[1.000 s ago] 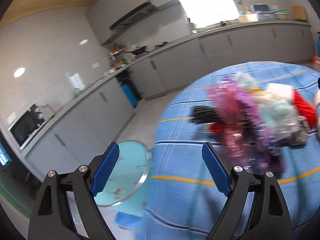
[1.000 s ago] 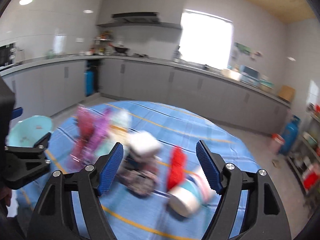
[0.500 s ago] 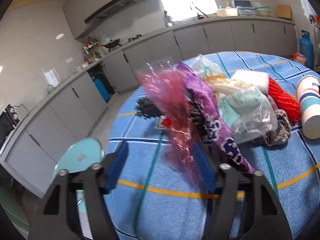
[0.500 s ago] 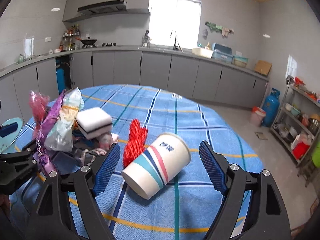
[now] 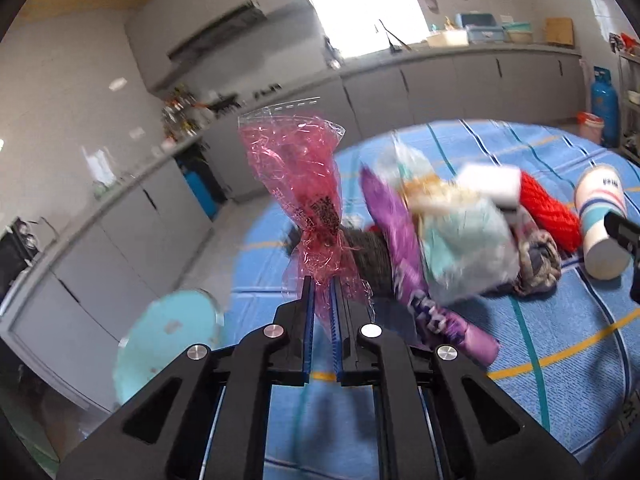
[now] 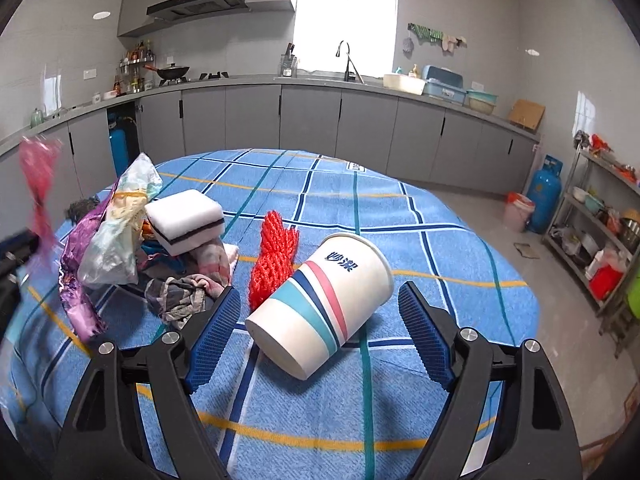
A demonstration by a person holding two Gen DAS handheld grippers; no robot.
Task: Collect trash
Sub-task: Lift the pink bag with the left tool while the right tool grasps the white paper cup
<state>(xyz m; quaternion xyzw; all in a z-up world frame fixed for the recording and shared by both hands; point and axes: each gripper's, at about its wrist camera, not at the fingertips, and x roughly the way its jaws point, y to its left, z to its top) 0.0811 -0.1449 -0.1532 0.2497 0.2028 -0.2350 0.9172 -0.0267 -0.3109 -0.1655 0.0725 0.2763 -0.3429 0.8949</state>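
Now pinching the flimsy pink cellophane wrapper by its twisted waist, left tongs are clamped; right tongs are gaping around the light, crushable paper cup.

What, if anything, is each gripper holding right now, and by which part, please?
The left gripper is shut on the pink plastic wrapper, pinched at its twisted lower end. The right gripper is open around the paper cup, holding nothing.

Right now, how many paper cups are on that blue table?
1. The striped paper cup lies on its side on the tablecloth, between the right claw's open jaws. The trash pile could hide others.
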